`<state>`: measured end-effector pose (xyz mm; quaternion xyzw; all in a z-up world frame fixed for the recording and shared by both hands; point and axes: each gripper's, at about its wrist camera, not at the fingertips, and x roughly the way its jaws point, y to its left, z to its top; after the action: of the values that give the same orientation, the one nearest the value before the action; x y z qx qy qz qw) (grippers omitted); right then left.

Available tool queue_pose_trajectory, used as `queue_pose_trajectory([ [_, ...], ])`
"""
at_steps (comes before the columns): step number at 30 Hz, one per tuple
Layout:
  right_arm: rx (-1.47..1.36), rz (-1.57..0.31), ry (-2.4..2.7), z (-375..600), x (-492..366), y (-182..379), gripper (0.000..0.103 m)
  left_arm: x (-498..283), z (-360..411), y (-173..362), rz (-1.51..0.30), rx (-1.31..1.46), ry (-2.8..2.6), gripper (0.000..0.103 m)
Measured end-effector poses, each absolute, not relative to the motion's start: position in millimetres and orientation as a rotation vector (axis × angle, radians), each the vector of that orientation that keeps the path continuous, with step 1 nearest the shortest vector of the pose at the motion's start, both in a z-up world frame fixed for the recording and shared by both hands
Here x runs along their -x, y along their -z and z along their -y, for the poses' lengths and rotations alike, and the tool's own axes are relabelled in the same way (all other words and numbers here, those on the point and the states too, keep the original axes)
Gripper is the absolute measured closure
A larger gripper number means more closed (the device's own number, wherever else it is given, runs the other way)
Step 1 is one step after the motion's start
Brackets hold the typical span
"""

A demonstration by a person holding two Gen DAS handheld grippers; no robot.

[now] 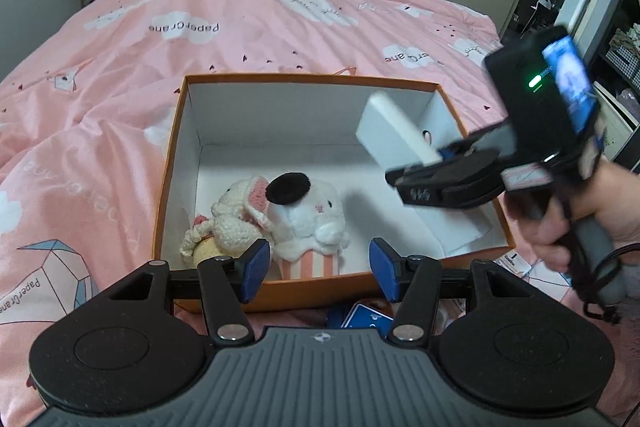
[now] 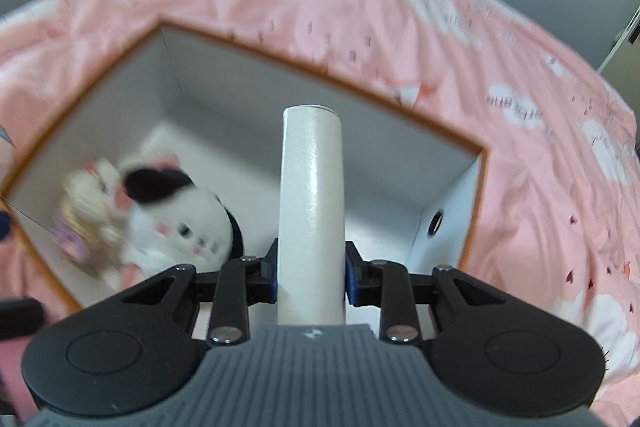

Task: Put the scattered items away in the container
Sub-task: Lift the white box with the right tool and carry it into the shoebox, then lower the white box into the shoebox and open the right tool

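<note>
Through my left wrist camera, my left gripper (image 1: pixel 317 269) is hanging at the near wall of the orange box (image 1: pixel 170 163), jaws parted around nothing. Two plush toys (image 1: pixel 280 223) are already lying inside the box. Blue cards (image 1: pixel 366 317) are still waiting outside it, just before that wall.

Through my right wrist camera, my right gripper (image 2: pixel 310 273) is clamping a flat white box (image 2: pixel 312 211), holding it over the orange box's interior, not yet released.
</note>
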<state>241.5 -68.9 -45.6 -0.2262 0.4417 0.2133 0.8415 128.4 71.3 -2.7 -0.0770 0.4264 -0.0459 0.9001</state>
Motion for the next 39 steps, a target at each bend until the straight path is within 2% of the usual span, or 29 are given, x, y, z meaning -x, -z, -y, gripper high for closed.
queue_pose_trajectory([
  [11, 0.632, -1.037, -0.397, 60, -263, 89, 0.072, -147, -78, 16, -0.925, 0.183, 0.098, 0.038],
  [13, 0.629, -1.054, -0.409, 62, -263, 91, 0.069, -148, -80, 18, -0.932, 0.184, 0.095, 0.038],
  [15, 0.612, -1.052, -0.427, 67, -261, 86, 0.061, -148, -82, 21, -0.941, 0.188, 0.086, 0.038],
  [18, 0.552, -1.068, -0.486, 76, -259, 72, 0.059, -150, -85, 24, -0.95, 0.201, 0.078, 0.038],
  [23, 0.414, -1.115, -0.568, 87, -258, 59, 0.063, -152, -84, 25, -0.951, 0.199, 0.079, 0.038],
  [25, 0.413, -1.111, -0.575, 85, -258, 57, 0.067, -152, -83, 25, -0.954, 0.197, 0.076, 0.038],
  [30, 0.384, -1.122, -0.577, 87, -263, 59, 0.068, -151, -82, 25, -0.96, 0.191, 0.067, 0.038],
  [34, 0.314, -1.153, -0.606, 89, -265, 55, 0.078, -151, -81, 24, -0.958, 0.188, 0.066, 0.038],
  [39, 0.347, -1.151, -0.621, 78, -268, 58, 0.077, -151, -81, 23, -0.96, 0.186, 0.066, 0.038],
])
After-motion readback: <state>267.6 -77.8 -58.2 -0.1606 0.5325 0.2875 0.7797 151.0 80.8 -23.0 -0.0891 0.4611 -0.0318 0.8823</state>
